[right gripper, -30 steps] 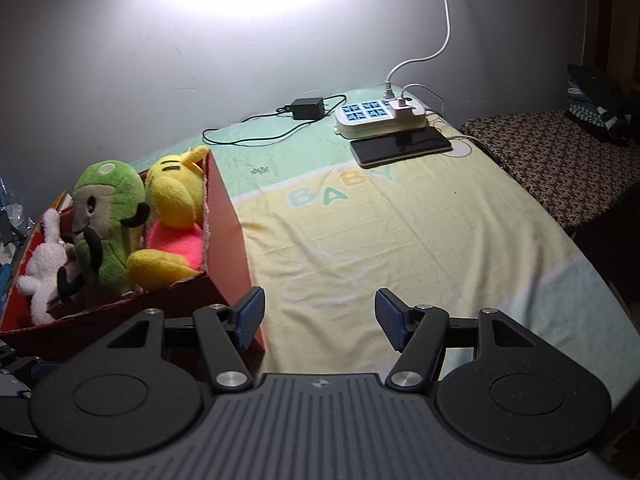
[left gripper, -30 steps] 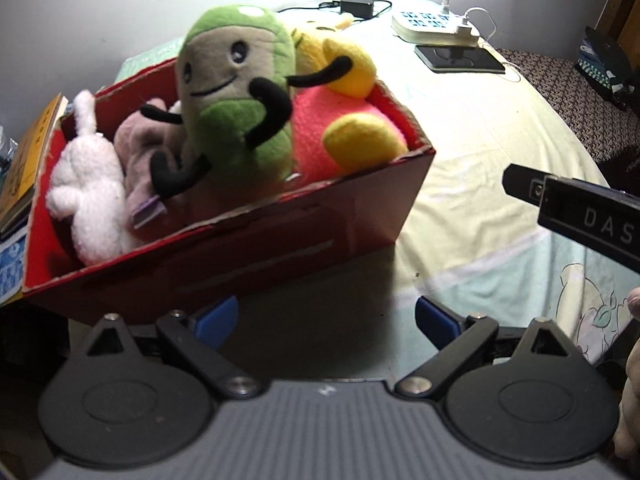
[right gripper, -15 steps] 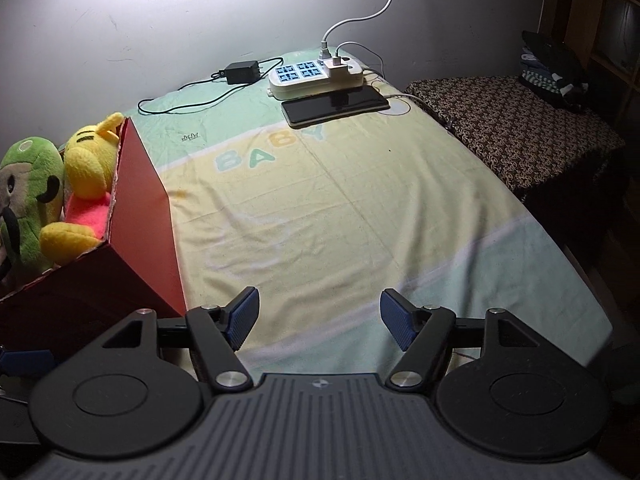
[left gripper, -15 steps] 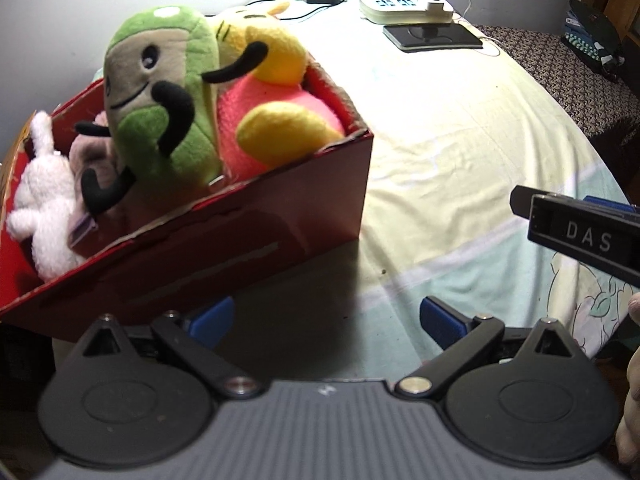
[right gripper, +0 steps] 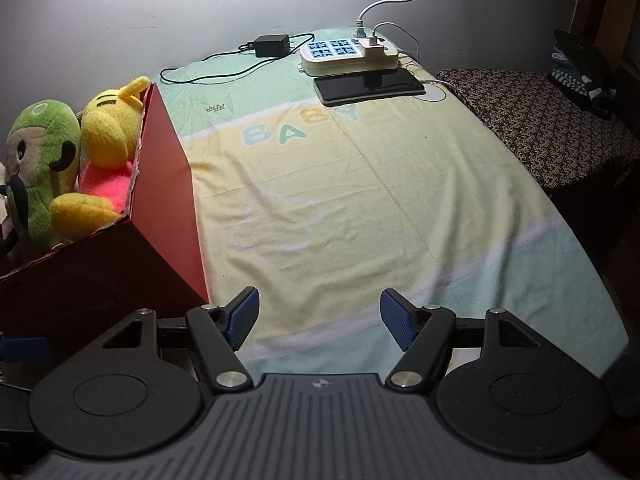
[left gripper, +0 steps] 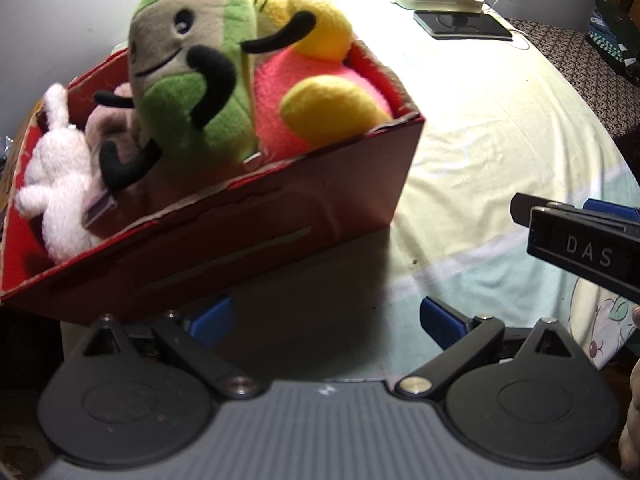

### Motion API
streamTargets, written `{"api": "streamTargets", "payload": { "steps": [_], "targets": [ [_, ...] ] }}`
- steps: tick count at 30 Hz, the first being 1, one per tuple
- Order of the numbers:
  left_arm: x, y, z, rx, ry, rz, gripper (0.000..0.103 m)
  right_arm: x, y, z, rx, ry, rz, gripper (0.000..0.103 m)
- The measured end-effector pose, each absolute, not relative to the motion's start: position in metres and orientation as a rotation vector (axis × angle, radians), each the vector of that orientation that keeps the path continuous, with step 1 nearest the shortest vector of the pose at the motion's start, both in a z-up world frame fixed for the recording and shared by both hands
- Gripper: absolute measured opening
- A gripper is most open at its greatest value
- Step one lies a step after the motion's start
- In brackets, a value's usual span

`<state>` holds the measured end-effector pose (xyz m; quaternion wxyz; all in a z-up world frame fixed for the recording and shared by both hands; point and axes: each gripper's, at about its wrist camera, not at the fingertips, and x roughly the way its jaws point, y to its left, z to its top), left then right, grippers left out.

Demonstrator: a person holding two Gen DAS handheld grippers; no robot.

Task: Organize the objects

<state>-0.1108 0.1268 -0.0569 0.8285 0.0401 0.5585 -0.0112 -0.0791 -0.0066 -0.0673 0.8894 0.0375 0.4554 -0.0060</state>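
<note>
A red cardboard box (left gripper: 280, 216) stands on the bed's left side and holds several plush toys: a green one (left gripper: 188, 76), a yellow and pink one (left gripper: 320, 92), a white one (left gripper: 60, 184) and a pinkish one behind it. My left gripper (left gripper: 324, 320) is open and empty just in front of the box's near wall. My right gripper (right gripper: 318, 320) is open and empty over the sheet, to the right of the box (right gripper: 160, 184); it also shows in the left wrist view (left gripper: 580, 240) at the right edge.
A pastel sheet (right gripper: 360, 200) covers the bed. At its far end lie a power strip (right gripper: 348, 54), a dark phone (right gripper: 368, 84) and a black adapter (right gripper: 272, 45) with cables. A patterned surface (right gripper: 540, 120) stands to the right. Books lean left of the box.
Both grippers stay open and empty. The left view has swung from side to side in front of the box. The right view has turned right, then partly back toward the box.
</note>
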Motion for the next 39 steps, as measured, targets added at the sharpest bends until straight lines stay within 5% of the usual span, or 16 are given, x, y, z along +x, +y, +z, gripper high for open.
{"api": "streamTargets", "payload": {
  "steps": [39],
  "targets": [
    [-0.12,0.245,0.014,0.0,1.034,0.277,0.1,-0.064,0.108,0.011,-0.029,0.842,0.301,0.072]
  ]
}}
